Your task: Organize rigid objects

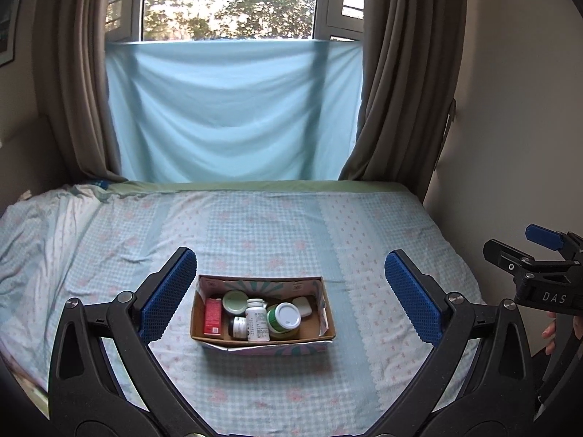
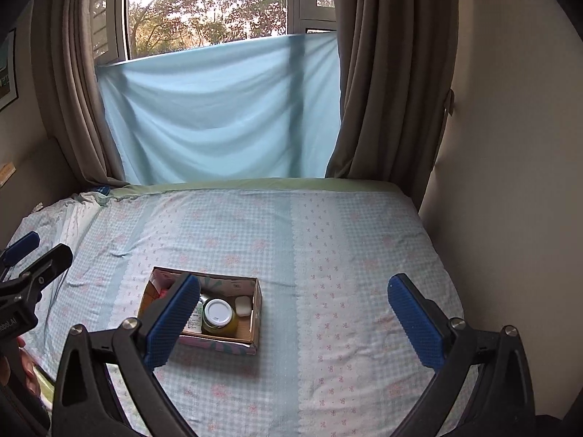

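Surface: bed (image 1: 255, 225) under a checked pale-blue sheet with pink flowers; green edge along the far side
Cardboard box (image 1: 329, 327): sits on the sheet near the front of the bed, open top, patterned flaps folded outward
Box contents, left wrist view: red carton (image 1: 213, 316) standing against the left wall; green-lidded jar (image 1: 234, 300) behind it; white bottle (image 1: 257, 320) upright in the middle with a small dark jar (image 1: 238, 327) just beside it; large jar with white lid (image 1: 286, 318) to the right, tipped toward the camera; small white case (image 1: 302, 306) in the far right corner
Left gripper (image 1: 291, 300): jaws spread wide, nothing between the blue pads; held over the near edge of the bed, box framed between the two fingers, apart from both
Right gripper (image 2: 295, 322): jaws spread wide, empty; box lies toward its left finger, whose pad hides the left half of the contents
Right wrist view of box (image 2: 255, 313): white-lidded jar (image 2: 218, 315) and white case (image 2: 243, 306) visible
Background: window (image 1: 226, 0) with trees outside, blue cloth (image 1: 233, 109) hung across its lower part, brown curtains (image 1: 400, 73) on both sides
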Motion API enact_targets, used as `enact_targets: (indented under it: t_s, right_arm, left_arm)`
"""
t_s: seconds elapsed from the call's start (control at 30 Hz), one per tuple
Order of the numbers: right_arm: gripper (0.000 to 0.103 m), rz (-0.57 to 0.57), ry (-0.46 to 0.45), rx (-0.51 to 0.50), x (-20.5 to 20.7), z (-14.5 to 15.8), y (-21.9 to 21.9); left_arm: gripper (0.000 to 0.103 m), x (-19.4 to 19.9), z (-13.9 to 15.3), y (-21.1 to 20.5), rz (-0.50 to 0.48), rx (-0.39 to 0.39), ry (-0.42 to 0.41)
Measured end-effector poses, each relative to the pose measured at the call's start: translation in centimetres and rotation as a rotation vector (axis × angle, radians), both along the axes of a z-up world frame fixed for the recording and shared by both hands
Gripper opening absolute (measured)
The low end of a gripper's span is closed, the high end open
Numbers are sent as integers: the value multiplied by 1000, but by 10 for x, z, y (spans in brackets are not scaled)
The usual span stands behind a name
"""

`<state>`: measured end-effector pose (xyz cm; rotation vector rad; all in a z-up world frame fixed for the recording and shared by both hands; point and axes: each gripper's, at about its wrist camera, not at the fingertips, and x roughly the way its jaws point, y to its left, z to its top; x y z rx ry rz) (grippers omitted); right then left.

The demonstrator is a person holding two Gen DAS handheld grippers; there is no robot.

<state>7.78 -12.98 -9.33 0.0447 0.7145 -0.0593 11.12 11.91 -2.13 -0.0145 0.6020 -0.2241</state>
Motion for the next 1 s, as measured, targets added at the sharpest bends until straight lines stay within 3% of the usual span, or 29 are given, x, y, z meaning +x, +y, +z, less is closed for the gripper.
enact_targets:
  t_s: [1.0]
  right_arm:
    - [103,-34,-66,-33,-8,15,4]
  left_arm:
    - [103,-1,-1,2,27,-16,-16]
